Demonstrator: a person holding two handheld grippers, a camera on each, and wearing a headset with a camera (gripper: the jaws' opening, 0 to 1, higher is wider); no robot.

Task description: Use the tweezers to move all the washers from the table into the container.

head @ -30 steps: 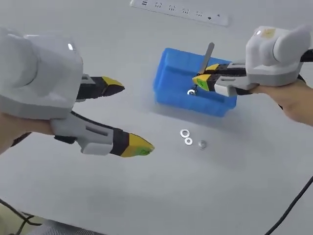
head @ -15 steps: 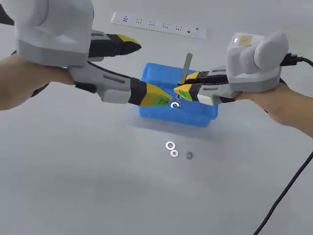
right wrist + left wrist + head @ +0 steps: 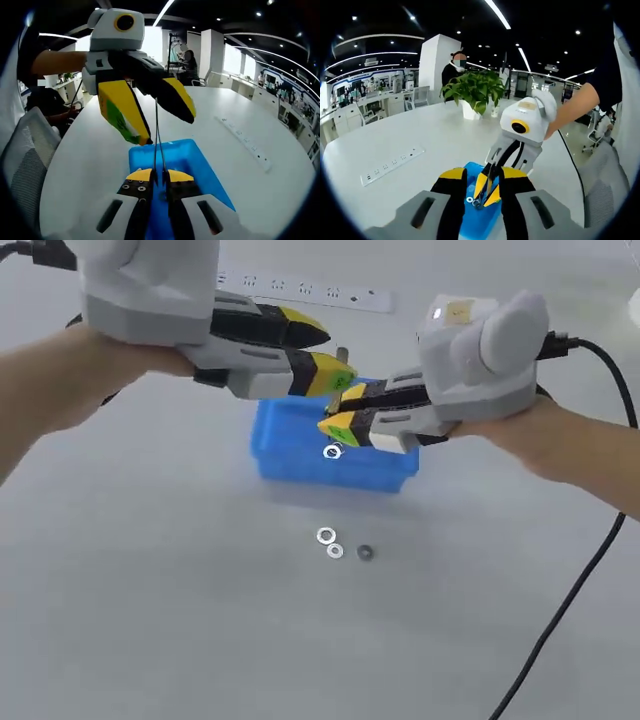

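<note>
a white power strip (image 3: 300, 290) lies flat, a leafy potted plant (image 3: 475, 90) standing well apart.

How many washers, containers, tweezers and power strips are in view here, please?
Washers on the table: 3
Tweezers: 1
Washer at their tip: 1
Blue container: 1
Power strip: 1
Total: 7

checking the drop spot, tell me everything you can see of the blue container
The container is a blue, plastic-looking rectangular bin, open-topped, sitting flat on the white table. The tweezers, held in the right gripper, point down over it with a washer at their tips. Three washers lie on the table in front, not touching it.
</note>
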